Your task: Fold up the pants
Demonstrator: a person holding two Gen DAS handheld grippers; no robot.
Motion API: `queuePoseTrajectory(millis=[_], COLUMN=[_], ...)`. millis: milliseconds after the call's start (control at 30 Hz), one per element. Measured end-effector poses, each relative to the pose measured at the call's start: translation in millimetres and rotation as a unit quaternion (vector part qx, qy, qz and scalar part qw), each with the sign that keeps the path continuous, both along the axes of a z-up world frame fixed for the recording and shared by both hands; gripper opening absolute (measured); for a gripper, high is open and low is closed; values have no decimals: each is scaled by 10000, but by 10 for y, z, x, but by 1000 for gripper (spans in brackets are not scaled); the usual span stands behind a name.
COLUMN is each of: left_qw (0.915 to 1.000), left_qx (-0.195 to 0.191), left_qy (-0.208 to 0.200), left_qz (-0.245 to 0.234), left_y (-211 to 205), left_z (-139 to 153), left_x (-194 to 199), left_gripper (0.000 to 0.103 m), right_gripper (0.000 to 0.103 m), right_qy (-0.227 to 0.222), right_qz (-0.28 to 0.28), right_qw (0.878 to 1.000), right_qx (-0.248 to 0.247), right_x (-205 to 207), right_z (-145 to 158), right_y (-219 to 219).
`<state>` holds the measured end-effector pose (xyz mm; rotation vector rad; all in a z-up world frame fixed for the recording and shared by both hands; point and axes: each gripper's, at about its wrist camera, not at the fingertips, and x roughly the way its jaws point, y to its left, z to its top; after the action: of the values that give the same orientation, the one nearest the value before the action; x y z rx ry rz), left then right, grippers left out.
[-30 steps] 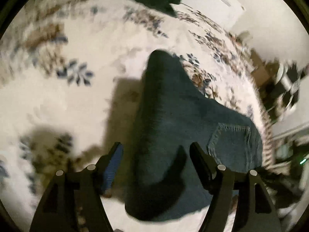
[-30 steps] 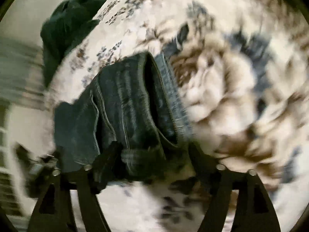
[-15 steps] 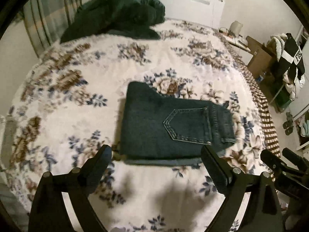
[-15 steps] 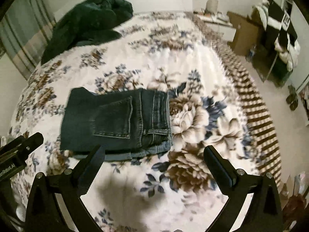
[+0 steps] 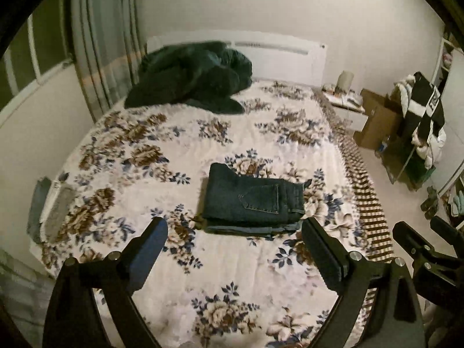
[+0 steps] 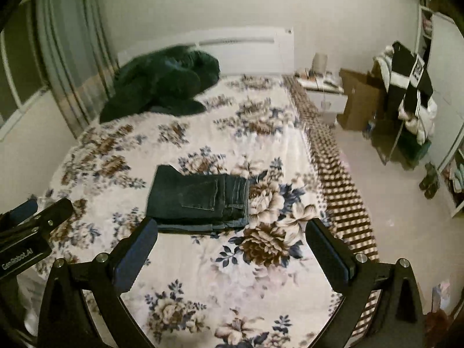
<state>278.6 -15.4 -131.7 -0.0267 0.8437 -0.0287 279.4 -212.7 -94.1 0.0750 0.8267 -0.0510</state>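
Bed [image 5: 162, 261] surface open on all sides of the folded jeans [image 5: 252, 200]; bare bedspread between them and both claws. Dark heap of clothing [image 5: 191, 78] blocks the headboard end, well apart from the jeans. Floor passage right of the bed is narrowed by cardboard boxes [image 5: 377, 121] and a laden clothes rack [image 5: 423, 116].

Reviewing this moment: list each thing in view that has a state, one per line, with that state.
jeans: folded into a compact rectangle, back pocket up, lying flat on the bed, untouched.
left gripper: open, empty, held above the bed.
right gripper: open, empty, held above the bed.
dark green blanket: bunched in a heap by the headboard.
floral bedspread: spread flat over the bed.
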Motion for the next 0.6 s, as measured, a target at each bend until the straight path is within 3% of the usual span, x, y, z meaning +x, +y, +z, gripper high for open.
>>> queuePoseTrajectory(millis=[333, 600], left_qw=[9989, 9974], left_qx=[85, 127], left_qy=[-452, -702], left_qz=[111, 61], left_y=[-3, 135], left_z=[886, 1179], left_x=[-995, -1400], left_gripper=[94, 101], right_gripper=[103, 103], right_qy=[-607, -781], right_qz=[266, 180], right_qw=[9978, 9967], right_qx=[-61, -128], right_x=[-1301, -2004], right_z=[1222, 1771], right_y=[68, 235])
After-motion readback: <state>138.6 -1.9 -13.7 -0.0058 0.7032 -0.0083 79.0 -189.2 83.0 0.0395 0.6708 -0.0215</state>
